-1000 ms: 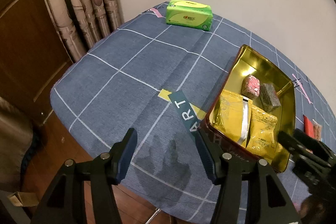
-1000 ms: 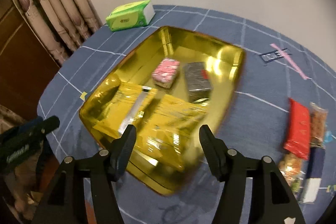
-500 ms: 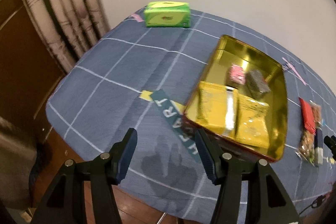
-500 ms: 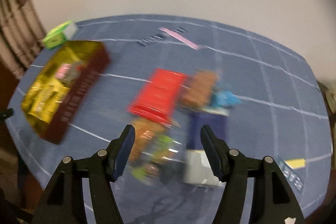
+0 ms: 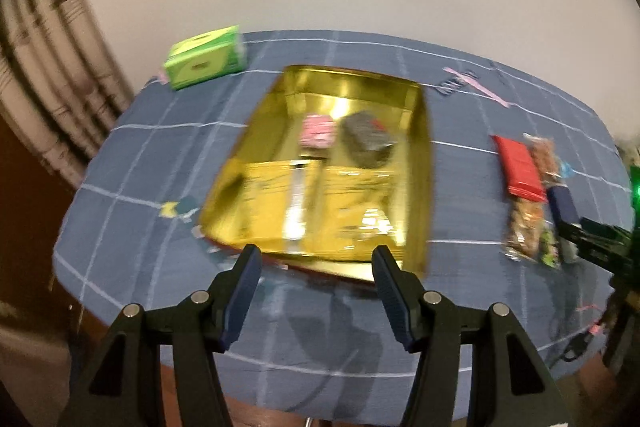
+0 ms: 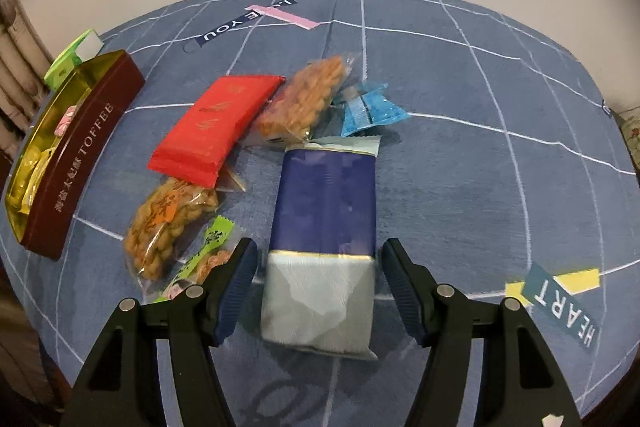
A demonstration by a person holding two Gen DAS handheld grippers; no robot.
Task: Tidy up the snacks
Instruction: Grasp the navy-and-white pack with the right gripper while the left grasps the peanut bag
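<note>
The right gripper [image 6: 316,269], jaws wide, straddles the blue packet [image 6: 322,247] ready to grasp it, while the left gripper [image 5: 316,277], also wide and empty, waits near the toffee tin [image 5: 420,187].

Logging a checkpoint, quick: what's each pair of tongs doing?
Left tongs: open, empty.
Right tongs: open, empty, straddling the blue packet.

Motion blur is smearing the gold tin [image 5: 416,163] in my left view; the red packet [image 6: 216,123] is hiding part of a peanut bag [image 6: 168,223].
</note>
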